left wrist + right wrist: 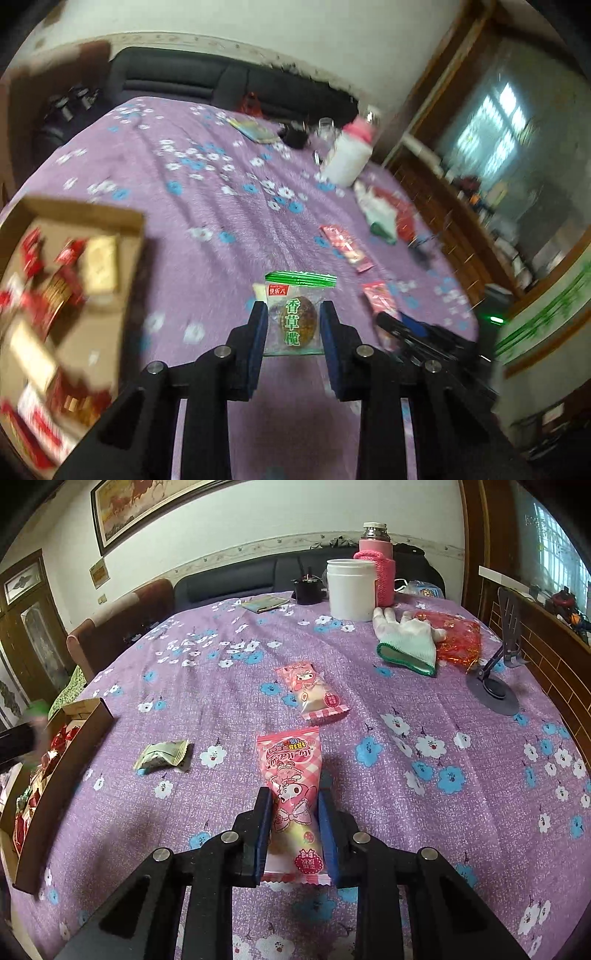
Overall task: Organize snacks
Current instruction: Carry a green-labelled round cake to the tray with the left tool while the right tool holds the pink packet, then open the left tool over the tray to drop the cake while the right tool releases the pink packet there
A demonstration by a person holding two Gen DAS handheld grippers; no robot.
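My left gripper (pixel 294 314) is shut on a clear olive snack packet (pixel 297 314) with a green top and green characters, held above the purple tablecloth (pixel 207 206). The cardboard box (pixel 92 221) with red and gold snacks lies to its left. My right gripper (pixel 294 801) is shut on a pink My Melody snack packet (pixel 291 794), low over the cloth. A second pink packet (pixel 312 692) lies ahead of it. A small green packet (pixel 162 757) lies to the left, near the box (pixel 70 746). Two pink packets (pixel 345 245) show in the left wrist view.
At the far side stand a white tub (pixel 351 589), a pink-sleeved flask (pixel 376 565) and a black item (pixel 308 587). A white glove (pixel 404 638) and red bag (pixel 454 635) lie right, beside a phone stand (pixel 496 679). A dark sofa (pixel 240 579) runs behind.
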